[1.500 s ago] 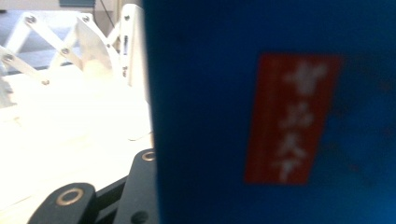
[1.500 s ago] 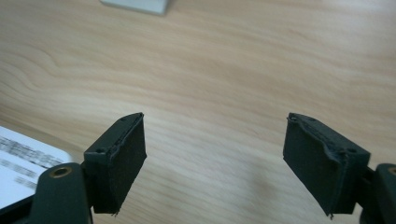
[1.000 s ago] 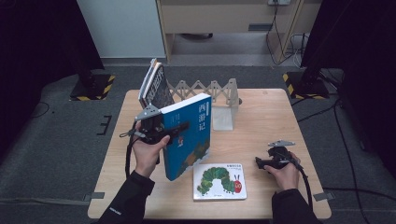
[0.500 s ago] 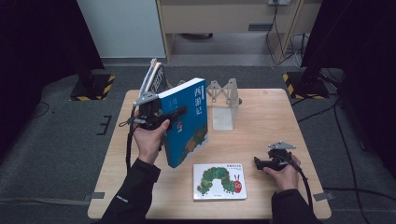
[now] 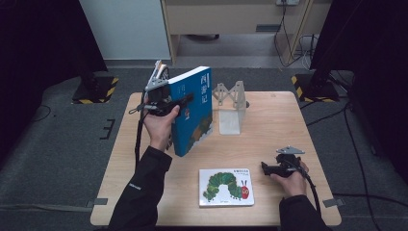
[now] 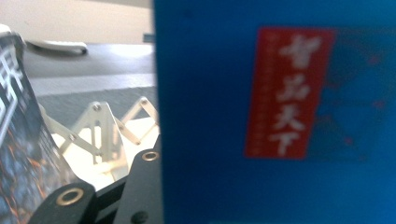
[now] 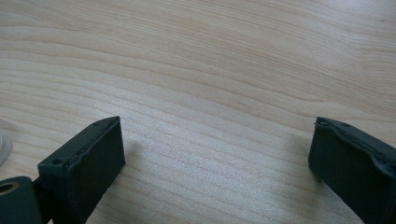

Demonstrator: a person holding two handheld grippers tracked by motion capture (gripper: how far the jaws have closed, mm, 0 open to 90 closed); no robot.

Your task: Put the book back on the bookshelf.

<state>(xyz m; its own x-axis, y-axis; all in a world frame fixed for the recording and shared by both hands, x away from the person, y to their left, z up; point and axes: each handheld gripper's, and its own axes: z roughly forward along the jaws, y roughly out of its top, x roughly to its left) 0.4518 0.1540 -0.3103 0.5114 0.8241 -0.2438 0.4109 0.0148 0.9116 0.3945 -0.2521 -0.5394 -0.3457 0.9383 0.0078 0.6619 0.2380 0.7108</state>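
Note:
A big blue book (image 5: 195,113) with a red label hangs tilted above the table's left half, and my left gripper (image 5: 180,102) is shut on its upper edge. In the left gripper view its blue cover (image 6: 280,116) stands close against one black jaw. A thin caterpillar picture book (image 5: 226,186) lies flat near the front edge. Just to its right, my right gripper (image 5: 267,168) rests low on the wood. Its jaws (image 7: 217,154) have just been opening and stand wide apart, with bare table between them.
A folding metal book rack (image 5: 231,103) stands at the back middle of the wooden table (image 5: 288,115); its lattice (image 6: 102,130) shows past the blue book. A dark-covered book (image 5: 161,74) leans at the back left, behind my left hand. Dark floor surrounds the table.
My left hand has lifted the blue book and carried it farther back toward the rack. The right hand has stayed where it was beside the caterpillar book.

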